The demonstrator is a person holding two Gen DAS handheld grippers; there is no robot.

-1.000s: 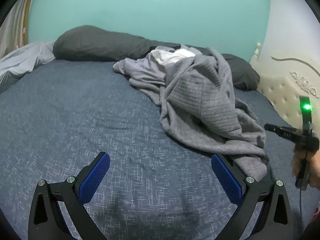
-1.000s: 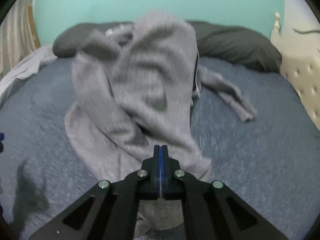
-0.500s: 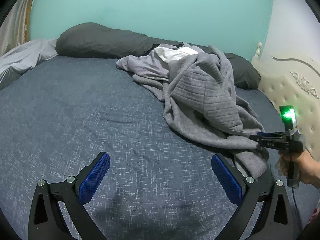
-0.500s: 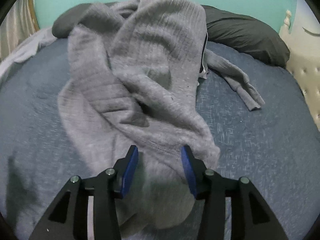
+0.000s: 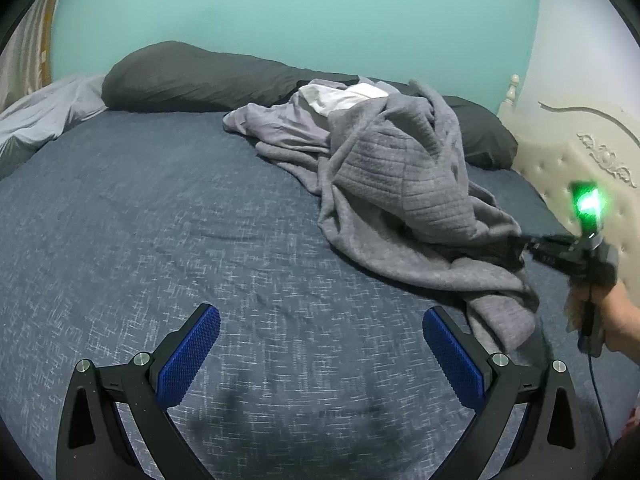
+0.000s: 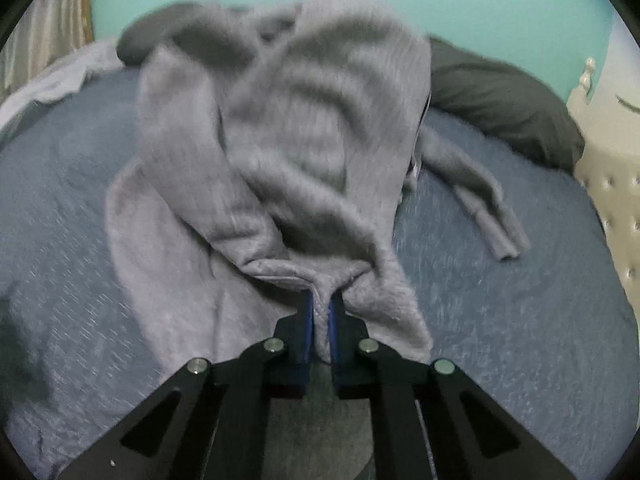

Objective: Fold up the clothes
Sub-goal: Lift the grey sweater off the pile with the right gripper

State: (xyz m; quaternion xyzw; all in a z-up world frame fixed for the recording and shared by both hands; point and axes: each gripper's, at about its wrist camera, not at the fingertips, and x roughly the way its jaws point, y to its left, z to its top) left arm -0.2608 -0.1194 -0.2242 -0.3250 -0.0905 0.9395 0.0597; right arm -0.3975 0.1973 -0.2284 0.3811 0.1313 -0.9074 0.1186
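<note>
A crumpled grey knit sweater (image 5: pixel 404 184) lies on the right half of the blue bed sheet (image 5: pixel 140 200). In the right wrist view the sweater (image 6: pixel 280 140) rises in a heap, one sleeve (image 6: pixel 480 208) trailing to the right. My right gripper (image 6: pixel 320 304) is closing on a bunched fold at the sweater's near edge, and its blue pads press on the fabric. The left wrist view shows that right gripper (image 5: pixel 516 246) at the sweater's right side, held by a hand (image 5: pixel 616 316). My left gripper (image 5: pixel 320 320) stands open over bare sheet, left of the sweater's near corner.
A lilac garment (image 5: pixel 280 128) with a white piece (image 5: pixel 340 94) lies behind the sweater. Dark grey pillows (image 5: pixel 192 76) line the far edge under a teal wall. A cream tufted headboard (image 5: pixel 580 160) stands at the right. Light bedding (image 5: pixel 36 120) is bunched at the far left.
The right gripper went from shut on nothing to open around the sweater's near edge, then shut on a fold of it, sinking slightly. The left gripper has stayed where it was.
</note>
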